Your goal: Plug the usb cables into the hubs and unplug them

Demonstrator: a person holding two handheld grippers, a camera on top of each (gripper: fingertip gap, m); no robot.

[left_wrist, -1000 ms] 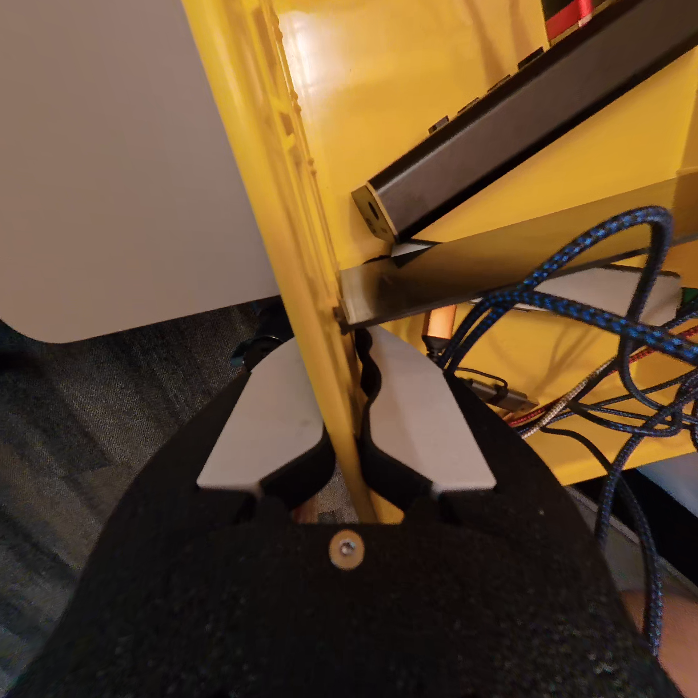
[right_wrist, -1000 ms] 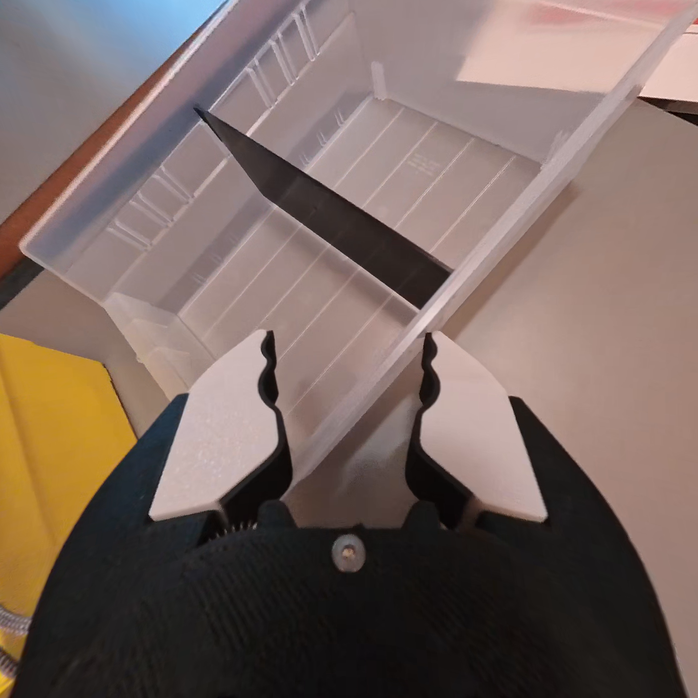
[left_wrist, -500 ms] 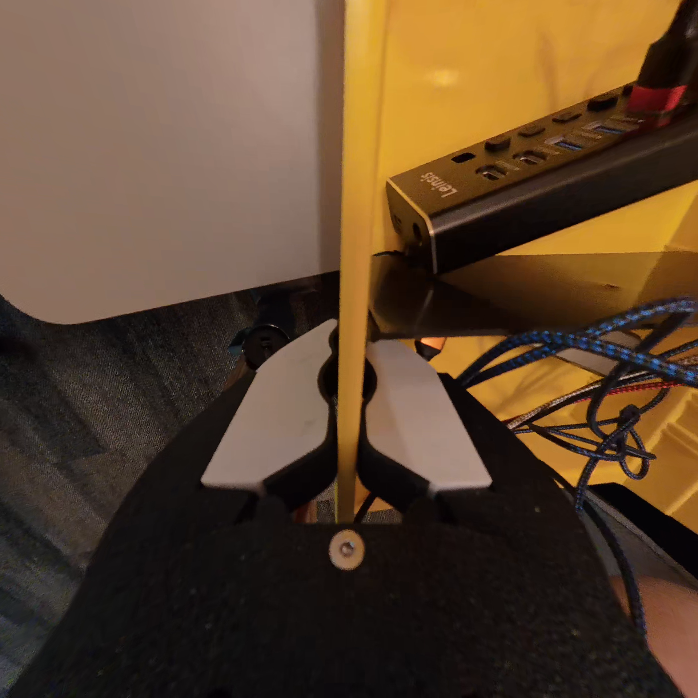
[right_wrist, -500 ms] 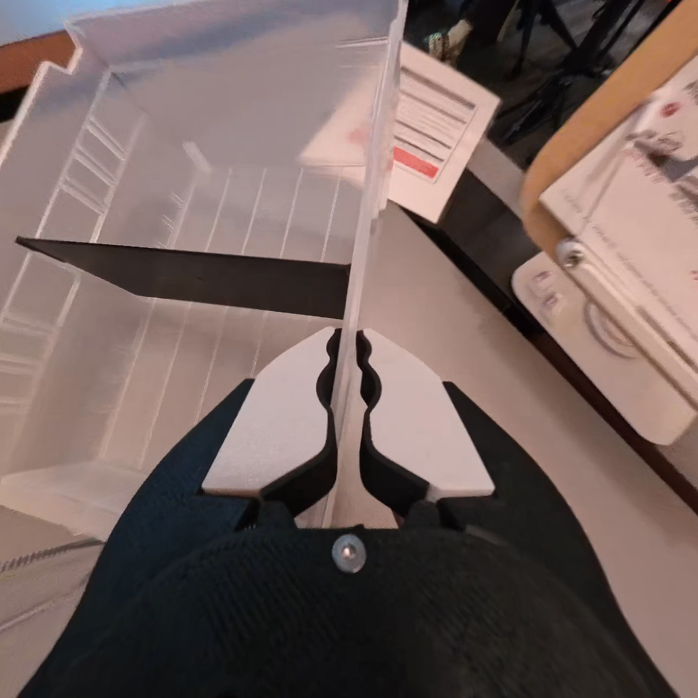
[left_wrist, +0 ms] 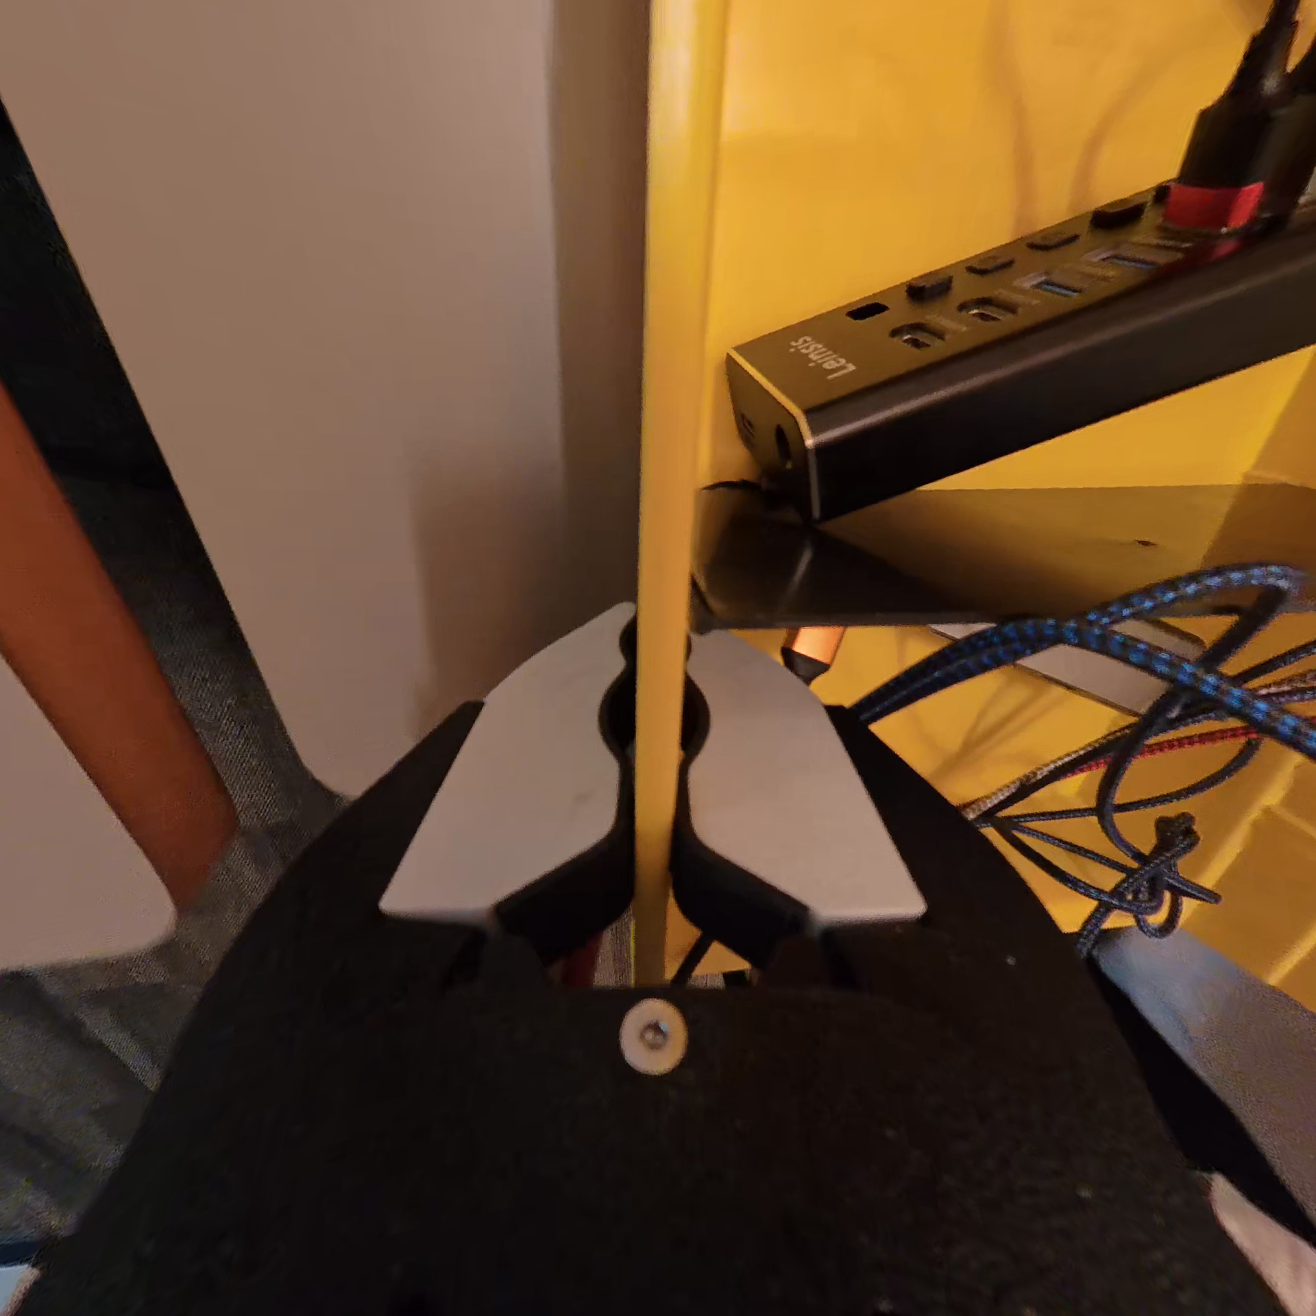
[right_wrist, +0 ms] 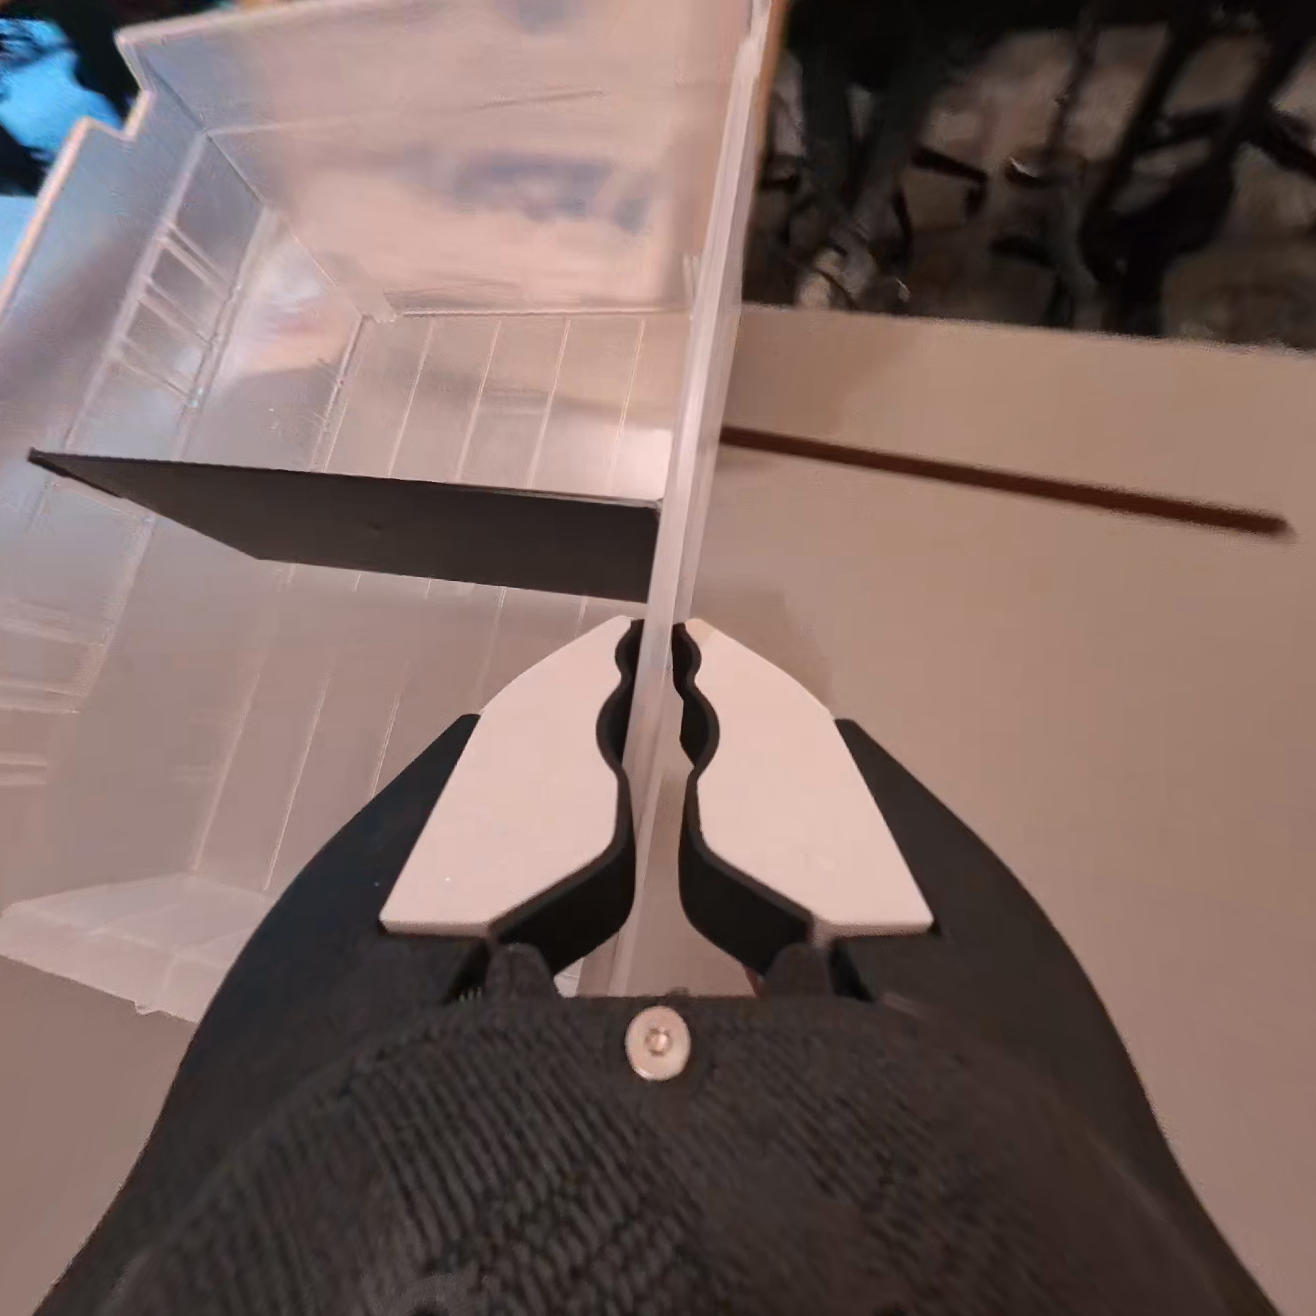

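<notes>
A black USB hub (left_wrist: pixel 1032 356) is being seen in the left wrist view, lying tilted inside a yellow bin (left_wrist: pixel 854 142), with one end resting against a black divider (left_wrist: pixel 890 570) that is crossing the bin. A red-and-black plug (left_wrist: pixel 1210 192) is being held in one of the hub's ports near the picture's upper right corner. Below the divider, a tangle of braided USB cables (left_wrist: pixel 1068 634), blue-black, red and grey, is being kept in the bin's nearer compartment, with an orange-sleeved connector (left_wrist: pixel 812 641) showing just under the divider's edge. The left tool (left_wrist: pixel 659 634) is being clenched on the bin's yellow side wall (left_wrist: pixel 676 356), one finger outside it and one inside. Beyond the wall, a pale surface (left_wrist: pixel 285 285) and grey carpet (left_wrist: pixel 71 1032) are being shown. In the right wrist view, the right tool (right_wrist: pixel 659 630) is being clenched on the thin side wall (right_wrist: pixel 712 356) of a clear plastic bin (right_wrist: pixel 213 641), which is being crossed by its own black divider (right_wrist: pixel 392 513). This clear bin is being carried over a beige surface (right_wrist: pixel 1032 712); the background beyond that is blurred.
</notes>
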